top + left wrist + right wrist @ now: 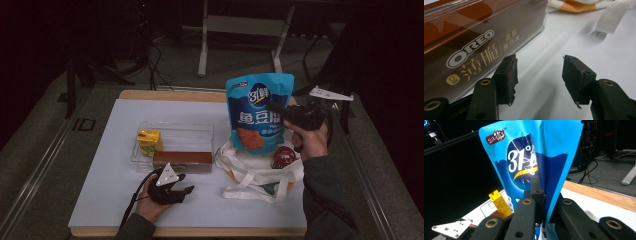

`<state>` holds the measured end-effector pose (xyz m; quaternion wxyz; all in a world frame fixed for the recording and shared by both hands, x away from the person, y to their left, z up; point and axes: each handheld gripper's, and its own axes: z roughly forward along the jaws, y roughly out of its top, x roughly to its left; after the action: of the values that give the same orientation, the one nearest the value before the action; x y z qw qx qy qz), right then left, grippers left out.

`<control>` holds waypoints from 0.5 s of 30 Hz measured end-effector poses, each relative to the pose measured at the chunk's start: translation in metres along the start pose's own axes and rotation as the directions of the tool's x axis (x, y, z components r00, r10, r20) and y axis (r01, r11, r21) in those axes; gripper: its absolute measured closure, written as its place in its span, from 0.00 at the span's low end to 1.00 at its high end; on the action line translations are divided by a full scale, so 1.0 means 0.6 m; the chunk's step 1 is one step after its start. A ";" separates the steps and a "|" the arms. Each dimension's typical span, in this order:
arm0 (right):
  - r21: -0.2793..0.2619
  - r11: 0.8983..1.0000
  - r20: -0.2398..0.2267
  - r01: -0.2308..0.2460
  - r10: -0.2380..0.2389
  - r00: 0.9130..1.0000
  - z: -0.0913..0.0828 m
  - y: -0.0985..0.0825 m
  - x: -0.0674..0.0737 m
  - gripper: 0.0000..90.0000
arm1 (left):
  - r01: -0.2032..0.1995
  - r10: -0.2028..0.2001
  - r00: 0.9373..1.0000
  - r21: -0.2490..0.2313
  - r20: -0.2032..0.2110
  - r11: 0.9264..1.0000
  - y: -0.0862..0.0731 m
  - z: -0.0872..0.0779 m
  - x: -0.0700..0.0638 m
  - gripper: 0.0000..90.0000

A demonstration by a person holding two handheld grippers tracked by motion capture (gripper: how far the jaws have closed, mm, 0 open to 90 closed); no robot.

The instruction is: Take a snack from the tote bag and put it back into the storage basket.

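Observation:
My right gripper point(276, 108) is shut on the right edge of a blue snack bag point(259, 112), held upright above a white tote bag point(260, 175). In the right gripper view the black jaws pinch the blue snack bag point(534, 160) at its side, at my right gripper point(541, 195). My left gripper point(184, 185) rests open on the white table near the front edge, nothing between its jaws. In the left gripper view my left gripper point(537, 75) stands open beside a clear box point(541, 25) with a brown Oreo pack point(474, 45) inside.
The clear box point(175, 131) holds a yellow carton point(149, 141) and the brown Oreo pack point(182, 159). A red round tin point(284, 156) lies on the tote bag. The tote's strap point(614, 17) lies near the box. The yellow carton point(500, 203) stands behind the bag.

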<state>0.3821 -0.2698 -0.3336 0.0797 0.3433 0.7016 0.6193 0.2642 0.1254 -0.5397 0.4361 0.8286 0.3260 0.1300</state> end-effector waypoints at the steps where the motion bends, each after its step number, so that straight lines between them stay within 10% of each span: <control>1: -0.001 1.000 -0.002 0.000 0.000 1.000 0.002 0.002 0.001 0.99 | 0.001 -0.001 1.000 0.000 0.000 1.000 0.000 0.000 0.000 0.51; 15: -0.019 1.000 -0.027 0.003 -0.004 1.000 0.030 0.036 0.021 0.99 | 0.002 -0.002 1.000 0.001 0.003 1.000 0.000 0.000 0.001 0.50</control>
<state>0.3901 -0.2479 -0.3137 0.0747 0.3328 0.6973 0.6304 0.2646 0.1257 -0.5396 0.4361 0.8288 0.3264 0.1281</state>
